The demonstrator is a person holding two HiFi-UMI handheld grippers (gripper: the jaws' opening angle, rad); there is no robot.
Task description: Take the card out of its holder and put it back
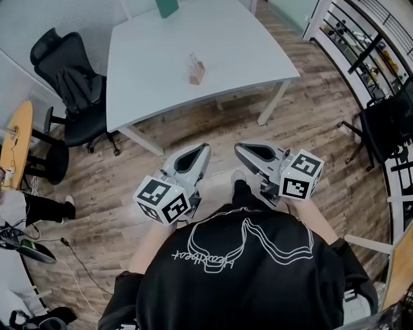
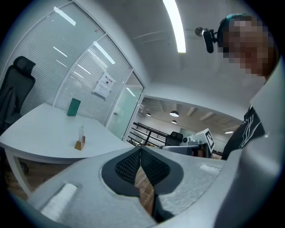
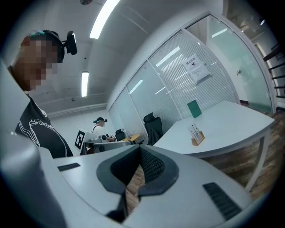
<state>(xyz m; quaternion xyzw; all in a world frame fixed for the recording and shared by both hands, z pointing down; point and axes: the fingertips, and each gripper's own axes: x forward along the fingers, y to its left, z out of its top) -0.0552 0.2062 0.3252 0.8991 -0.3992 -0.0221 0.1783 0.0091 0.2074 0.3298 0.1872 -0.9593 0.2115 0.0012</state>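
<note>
A card stands upright in a small wooden holder (image 1: 197,68) near the middle of the white table (image 1: 148,58). The holder (image 2: 80,139) is far off in the left gripper view, and the holder (image 3: 196,135) is equally distant in the right gripper view. Both grippers hover close to the person's body, above the wooden floor and short of the table's near edge. My left gripper (image 1: 206,148) is shut with nothing in it, its jaws meeting at the tips (image 2: 140,149). My right gripper (image 1: 237,147) is shut and empty too (image 3: 140,149).
A green upright object (image 1: 167,6) stands at the table's far edge. A black office chair (image 1: 71,87) sits left of the table, next to a round wooden table (image 1: 16,135). Another black chair (image 1: 384,129) and a railing are at the right. A seated person (image 3: 99,125) is in the background.
</note>
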